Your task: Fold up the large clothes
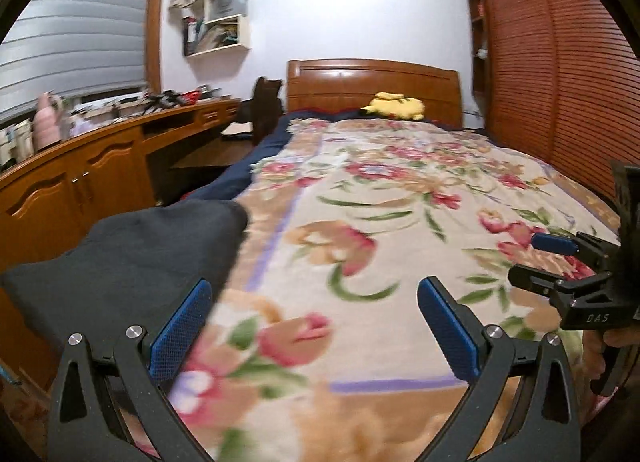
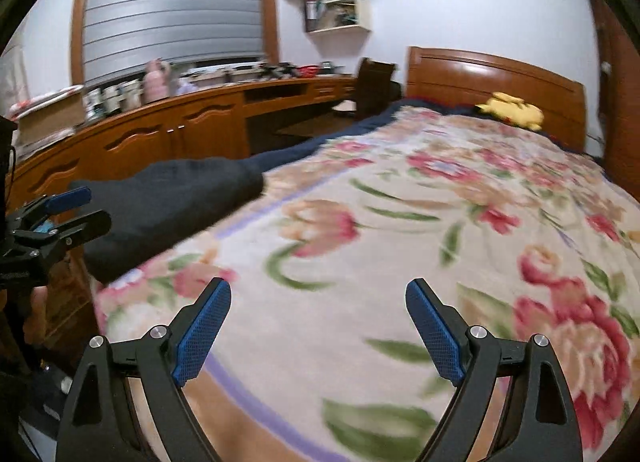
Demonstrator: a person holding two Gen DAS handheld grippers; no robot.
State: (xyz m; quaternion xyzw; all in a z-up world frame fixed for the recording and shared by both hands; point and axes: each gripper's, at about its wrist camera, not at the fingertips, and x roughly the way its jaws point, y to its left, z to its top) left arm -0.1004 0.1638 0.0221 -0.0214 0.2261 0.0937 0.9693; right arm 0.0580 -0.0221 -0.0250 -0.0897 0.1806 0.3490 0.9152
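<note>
Dark garment: a dark grey folded garment [image 1: 132, 258] lies at the left edge of the bed, on the floral blanket [image 1: 360, 222], with its outer side hanging a little past the mattress edge toward the cabinets. It looks already folded into a thick flat pile; which kind of clothing it is I cannot tell.
Left gripper: the left gripper [image 1: 314, 326] hovers over the blanket with its 2 blue pads spread wide and nothing between them; its left finger is just beside the garment.
Right gripper: the right gripper [image 2: 318, 328] is also spread wide and empty, over bare blanket, well apart from the garment.
Risk 1: the pile sits at the bed edge, so I judge that a push from the left finger could slide it off to the floor.
Risk 2: if only the top layer is pinched, the fold may open again when lifted.
Risk 3: both views are blurred, so a grasp made now could miss the cloth or catch the blanket instead.
Around: a yellow plush toy [image 1: 396, 106] rests near the wooden headboard [image 1: 372, 82], far from the work area. Wooden cabinets [image 1: 80, 190] run along the left of the bed, and a louvred wardrobe [image 1: 560, 82] stands on the right.
In the way: nothing lies between the grippers and the garment; only the narrow gap beside the cabinets limits reaching from that side.
</note>
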